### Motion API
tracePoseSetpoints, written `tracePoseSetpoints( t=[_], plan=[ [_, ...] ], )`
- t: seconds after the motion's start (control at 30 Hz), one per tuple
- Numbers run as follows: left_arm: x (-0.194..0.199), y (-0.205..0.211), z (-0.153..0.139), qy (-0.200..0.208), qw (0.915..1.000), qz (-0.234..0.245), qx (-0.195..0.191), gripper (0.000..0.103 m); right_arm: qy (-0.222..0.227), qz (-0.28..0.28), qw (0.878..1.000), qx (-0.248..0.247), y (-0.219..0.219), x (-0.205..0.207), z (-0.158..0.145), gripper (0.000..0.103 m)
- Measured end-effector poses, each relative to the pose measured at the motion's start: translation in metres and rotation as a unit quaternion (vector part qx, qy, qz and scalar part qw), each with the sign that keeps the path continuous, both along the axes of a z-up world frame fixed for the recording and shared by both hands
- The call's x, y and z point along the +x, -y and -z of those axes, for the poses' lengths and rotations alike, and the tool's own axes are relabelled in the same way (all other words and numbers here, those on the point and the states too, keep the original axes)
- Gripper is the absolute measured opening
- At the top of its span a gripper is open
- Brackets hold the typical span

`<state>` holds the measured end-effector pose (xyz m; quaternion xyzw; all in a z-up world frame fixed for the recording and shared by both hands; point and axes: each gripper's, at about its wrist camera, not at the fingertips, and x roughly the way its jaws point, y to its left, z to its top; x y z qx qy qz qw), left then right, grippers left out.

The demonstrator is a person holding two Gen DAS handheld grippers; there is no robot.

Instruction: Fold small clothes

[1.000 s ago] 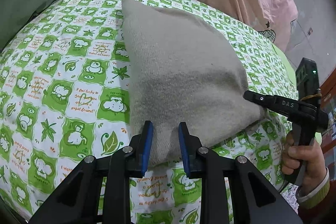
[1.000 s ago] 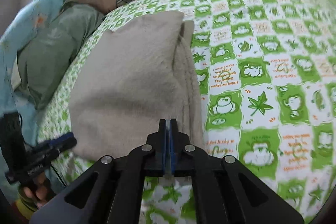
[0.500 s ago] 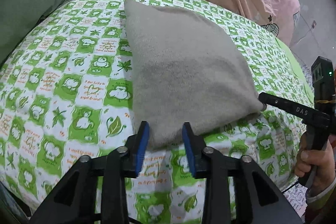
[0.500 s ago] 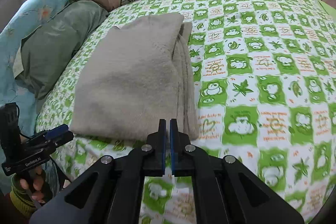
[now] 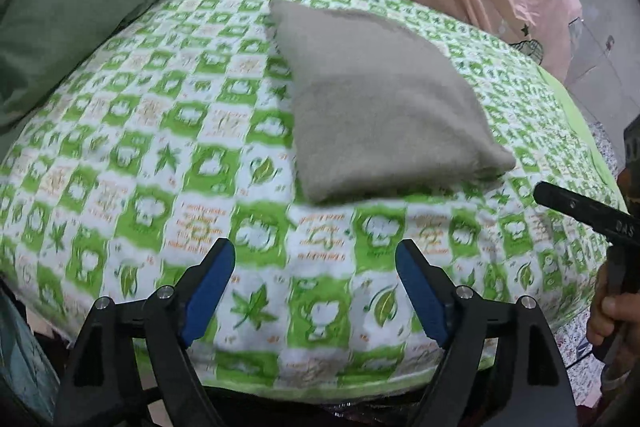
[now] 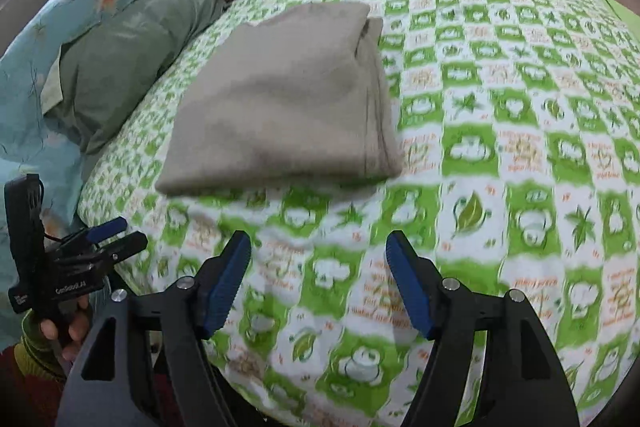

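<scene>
The folded gray cloth is sitting on the bed, straight ahead of both grippers, long axis running near to far. Left gripper and right gripper are both hanging wide open and empty, about equally near.

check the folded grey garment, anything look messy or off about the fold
Mostly tidy. The grey garment lies flat as a compact rectangle on the green checked sheet. One small flaw: along its right side, the under layers stick out past the top layer, so the edges are not flush. Both grippers are open and clear of it.
</scene>
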<state>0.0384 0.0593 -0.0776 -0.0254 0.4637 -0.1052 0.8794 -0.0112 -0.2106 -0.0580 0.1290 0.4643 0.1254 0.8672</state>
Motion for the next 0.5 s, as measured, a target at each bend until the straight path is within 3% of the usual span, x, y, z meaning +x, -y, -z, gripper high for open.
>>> tracePoseSetpoints(
  t=[0.23, 0.43, 0.5],
  plan=[
    [-0.008, -0.004, 0.012, -0.017, 0.9996, -0.01, 0.022, 0.083, 0.018, 0.013, 0.999, 0.027, 0.014, 0.021, -0.01, 0.071],
    [0.018, -0.004, -0.003, 0.0, 0.9999, -0.012, 0.01, 0.083, 0.038, 0.026, 0.997, 0.063, 0.026, 0.079, -0.019, 0.071],
    [0.033, -0.003, -0.006, 0.001, 0.9999, -0.015, 0.003, 0.083, 0.035, 0.025, 0.996, 0.078, 0.027, 0.105, -0.018, 0.066]
  ],
)
